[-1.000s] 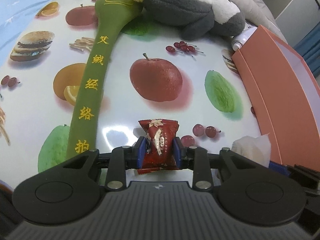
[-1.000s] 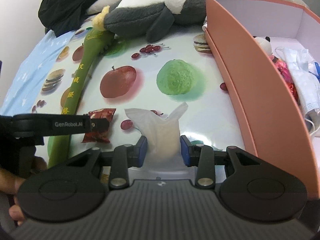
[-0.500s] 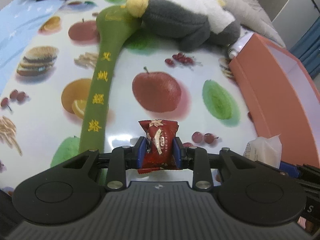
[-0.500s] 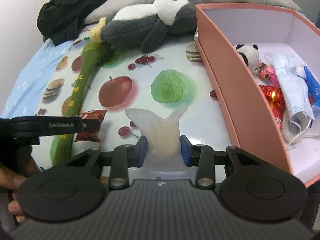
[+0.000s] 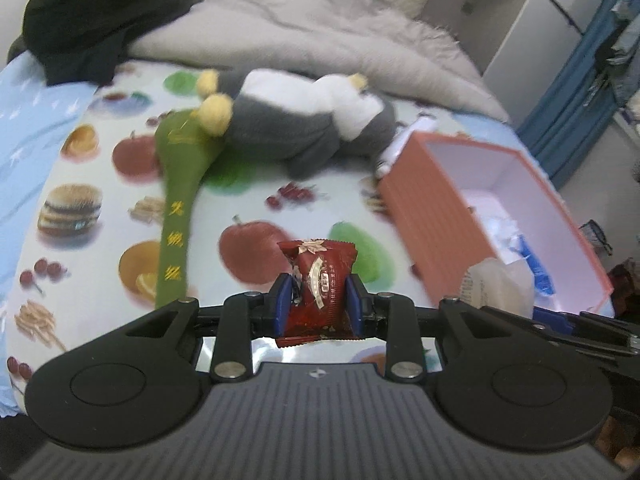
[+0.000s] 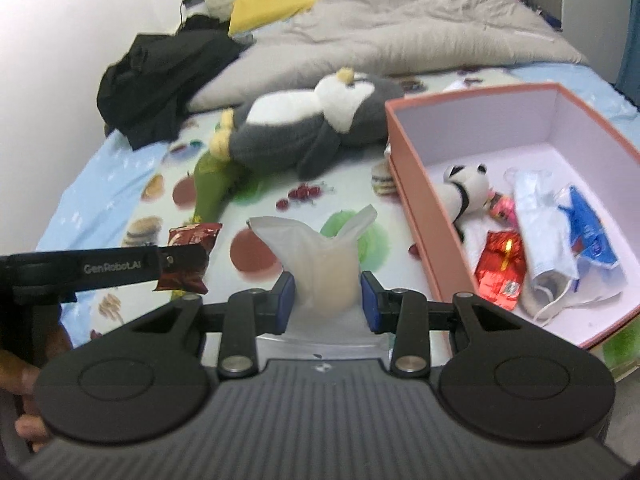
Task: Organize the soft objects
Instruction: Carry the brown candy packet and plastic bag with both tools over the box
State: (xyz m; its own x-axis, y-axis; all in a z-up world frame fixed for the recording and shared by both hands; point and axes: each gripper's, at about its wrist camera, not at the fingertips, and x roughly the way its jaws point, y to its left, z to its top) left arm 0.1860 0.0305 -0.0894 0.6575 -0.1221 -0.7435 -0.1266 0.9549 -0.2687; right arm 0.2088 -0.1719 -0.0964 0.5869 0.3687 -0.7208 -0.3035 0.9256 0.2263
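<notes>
My left gripper (image 5: 316, 300) is shut on a dark red snack packet (image 5: 318, 280), held up off the fruit-print cloth (image 5: 100, 208). The same packet (image 6: 188, 256) and gripper show at the left of the right wrist view. My right gripper (image 6: 325, 298) is shut on a white translucent pouch (image 6: 320, 260), also lifted. To the right stands an open salmon-pink box (image 6: 412, 184), its wall (image 5: 432, 232) near the left gripper. Inside lie a small panda toy (image 6: 464, 188), a red foil packet (image 6: 500, 268), a face mask (image 6: 540, 236) and a blue wrapper (image 6: 588, 228).
A grey and white plush penguin (image 5: 304, 128) lies at the back beside a long green fabric mallet (image 5: 180, 184). Behind them are a grey blanket (image 5: 320, 36), black clothing (image 5: 96, 20) and a yellow cloth (image 6: 276, 4). A person's hand (image 6: 24, 376) holds the left gripper.
Both grippers have risen with their loads, so the bed looks farther below. More of the box's inside and the bedding behind has come into view.
</notes>
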